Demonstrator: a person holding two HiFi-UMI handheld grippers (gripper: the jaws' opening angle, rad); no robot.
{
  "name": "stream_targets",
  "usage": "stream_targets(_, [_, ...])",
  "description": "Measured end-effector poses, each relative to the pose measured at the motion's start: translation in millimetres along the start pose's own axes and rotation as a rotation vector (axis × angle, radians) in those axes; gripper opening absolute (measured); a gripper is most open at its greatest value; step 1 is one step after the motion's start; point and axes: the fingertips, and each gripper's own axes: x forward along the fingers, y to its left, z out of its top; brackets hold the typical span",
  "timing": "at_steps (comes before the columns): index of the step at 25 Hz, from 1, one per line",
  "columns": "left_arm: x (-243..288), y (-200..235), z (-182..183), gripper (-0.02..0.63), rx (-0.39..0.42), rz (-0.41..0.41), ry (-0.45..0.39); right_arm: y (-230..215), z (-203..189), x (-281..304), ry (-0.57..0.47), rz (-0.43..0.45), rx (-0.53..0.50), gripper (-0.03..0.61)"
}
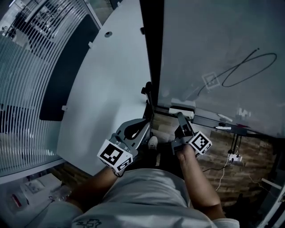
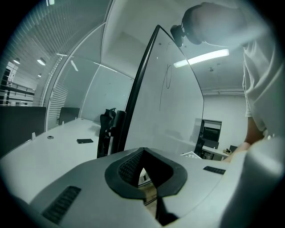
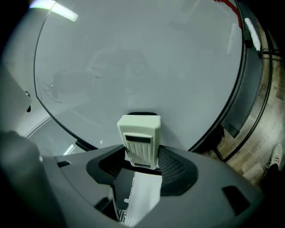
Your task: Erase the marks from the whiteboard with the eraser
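The whiteboard [image 1: 213, 44] stands upright at the right of the head view, with a black looped line [image 1: 247, 69] and a small square sketch [image 1: 210, 80] on it. My right gripper [image 1: 182, 121] is shut on the white eraser [image 1: 181, 111], held just below the board's lower left corner. In the right gripper view the eraser [image 3: 139, 138] sticks up between the jaws of the gripper [image 3: 140, 156], facing the board [image 3: 147, 58]. My left gripper [image 1: 142, 127] is left of the board's edge, shut and empty. Its own view shows the closed gripper [image 2: 143, 153], the board [image 2: 173, 116] edge-on and a thin line [image 2: 168, 82].
A white desk [image 1: 107, 80] lies left of the board's dark frame. The board's tray [image 1: 227, 128] holds markers, one of them red [image 3: 229, 6]. Below is wooden floor [image 1: 222, 156] with a power strip [image 1: 234, 158] and a shoe [image 1: 152, 142]. Slatted glass [image 1: 26, 67] closes the far left.
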Motion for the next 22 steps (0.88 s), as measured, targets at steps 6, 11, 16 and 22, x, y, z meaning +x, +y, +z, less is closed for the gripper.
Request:
stream_targets(6, [-2.5, -9.8, 8.0, 0.008, 0.007, -0.005, -0.029, 22.1, 5.7, -13.6, 0.008, 0.021, -0.056, 0.230])
stream_targets(11, [-5.2, -36.5, 23.7, 0.006, 0.021, -0.027, -0.068, 55.8, 18.6, -48.8, 0.001, 0.038, -0.114, 0.230])
stream_targets(16, [-9.0, -78.2, 41.3, 0.007, 0.043, -0.034, -0.111, 98.3, 29.3, -99.6, 0.031, 0.116, -0.232, 0.230])
stream_targets(22, [13.4, -144.1, 60.1, 0.007, 0.077, -0.031, -0.153, 158.8, 67.2, -171.2, 0.060, 0.281, -0.425, 0.230])
